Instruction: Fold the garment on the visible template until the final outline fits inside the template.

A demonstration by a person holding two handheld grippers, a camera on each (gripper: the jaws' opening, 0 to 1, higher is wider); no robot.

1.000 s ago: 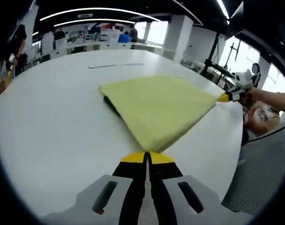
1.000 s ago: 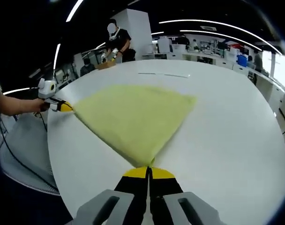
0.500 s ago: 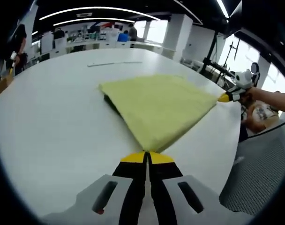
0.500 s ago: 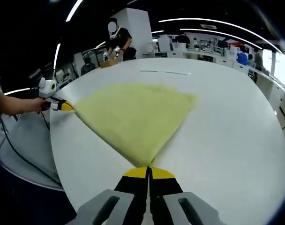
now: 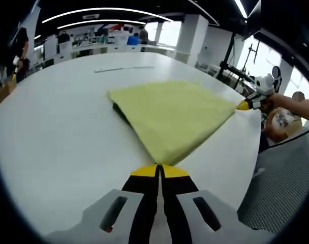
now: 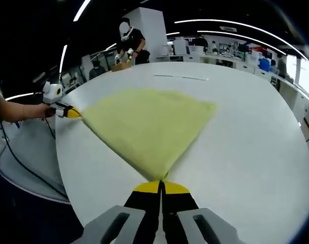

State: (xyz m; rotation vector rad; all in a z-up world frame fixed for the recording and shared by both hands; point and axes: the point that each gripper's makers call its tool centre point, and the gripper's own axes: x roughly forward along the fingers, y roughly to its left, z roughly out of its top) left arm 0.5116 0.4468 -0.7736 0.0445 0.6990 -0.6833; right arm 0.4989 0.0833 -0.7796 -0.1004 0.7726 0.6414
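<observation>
In the left gripper view, the left tongs (image 5: 159, 170) are rising from the bottom centre, pressed together and pinching 1 corner of the yellow garment (image 5: 170, 113), which is lying spread across the middle of the white worktop (image 5: 58, 152). At the right edge, the right tongs (image 5: 244, 105) are gripping the opposite corner. In the right gripper view, the right tongs (image 6: 160, 186) are pinching the garment (image 6: 147, 124) at bottom centre, and the left tongs (image 6: 70, 113) are holding it at the left.
</observation>
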